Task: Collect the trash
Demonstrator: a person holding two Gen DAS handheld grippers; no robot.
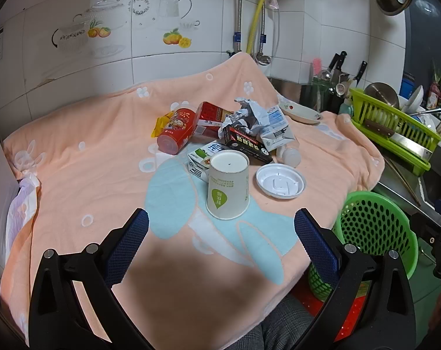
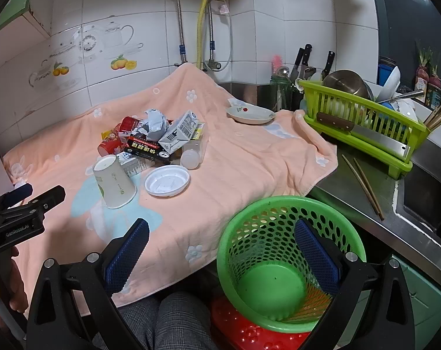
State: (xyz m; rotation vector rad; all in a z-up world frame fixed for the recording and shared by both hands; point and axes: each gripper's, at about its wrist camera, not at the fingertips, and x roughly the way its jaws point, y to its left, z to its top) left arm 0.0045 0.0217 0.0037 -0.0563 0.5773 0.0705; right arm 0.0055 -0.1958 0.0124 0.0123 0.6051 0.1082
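Note:
A pile of trash lies on the peach towel (image 1: 83, 175): an upturned paper cup (image 1: 227, 185), a white lid (image 1: 280, 180), a black box (image 1: 248, 143), a red can (image 1: 176, 135), crumpled paper (image 1: 246, 115) and milk cartons (image 1: 277, 128). My left gripper (image 1: 220, 233) is open and empty, just short of the cup. My right gripper (image 2: 220, 242) is open and empty, above the green basket (image 2: 270, 285), which looks empty. The cup (image 2: 114, 183), the lid (image 2: 167, 180) and the left gripper (image 2: 31, 198) also show in the right wrist view.
A green dish rack (image 2: 363, 122) with a cleaver and dishes stands at the right. Chopsticks (image 2: 363, 186) lie on the steel counter. A small plate (image 2: 251, 113) sits at the towel's far edge. A red stool (image 2: 249, 332) is under the basket. The person's knee (image 2: 173, 320) is below.

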